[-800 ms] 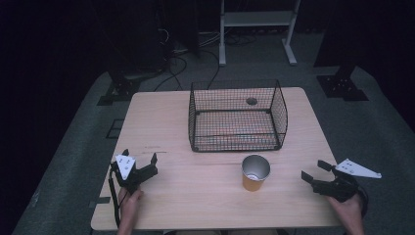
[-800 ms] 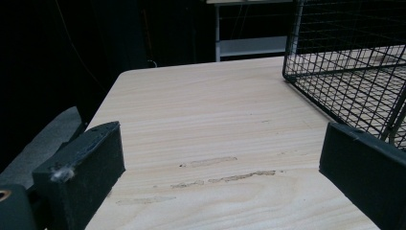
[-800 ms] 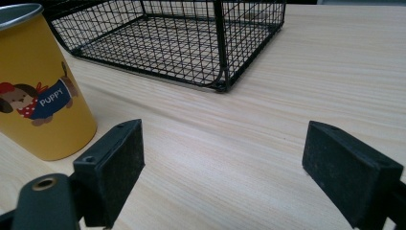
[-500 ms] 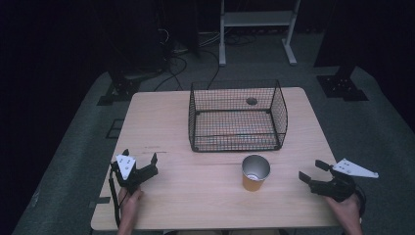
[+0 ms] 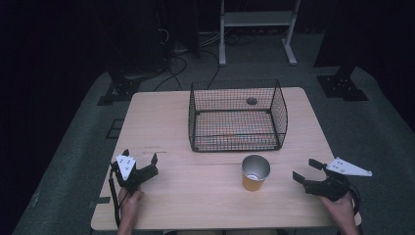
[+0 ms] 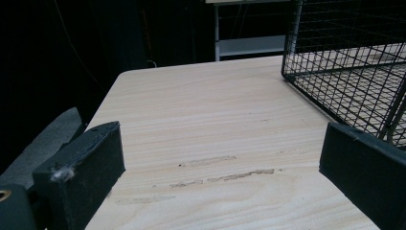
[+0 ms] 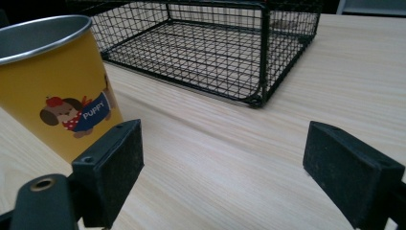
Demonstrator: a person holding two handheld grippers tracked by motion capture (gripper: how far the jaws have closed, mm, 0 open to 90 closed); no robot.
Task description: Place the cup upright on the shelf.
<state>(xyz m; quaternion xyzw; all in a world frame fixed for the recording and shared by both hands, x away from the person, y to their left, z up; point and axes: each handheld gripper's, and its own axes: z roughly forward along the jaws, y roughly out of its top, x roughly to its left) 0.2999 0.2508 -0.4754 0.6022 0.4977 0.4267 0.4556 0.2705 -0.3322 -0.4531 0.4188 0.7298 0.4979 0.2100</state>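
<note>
Standing upright on the bench (image 5: 166, 122) before the wire basket (image 5: 237, 117), the yellow cup (image 5: 255, 173) apparently awaits the right tool (image 5: 307, 172), jaws spread and empty, while the left tool (image 5: 140, 160) rests equally agape.

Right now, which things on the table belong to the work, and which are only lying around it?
Belong to the work:
yellow cup
wire basket
right claw, open beside the cup
left claw, open

Only lying around:
white shelf frame
floor cables
</note>
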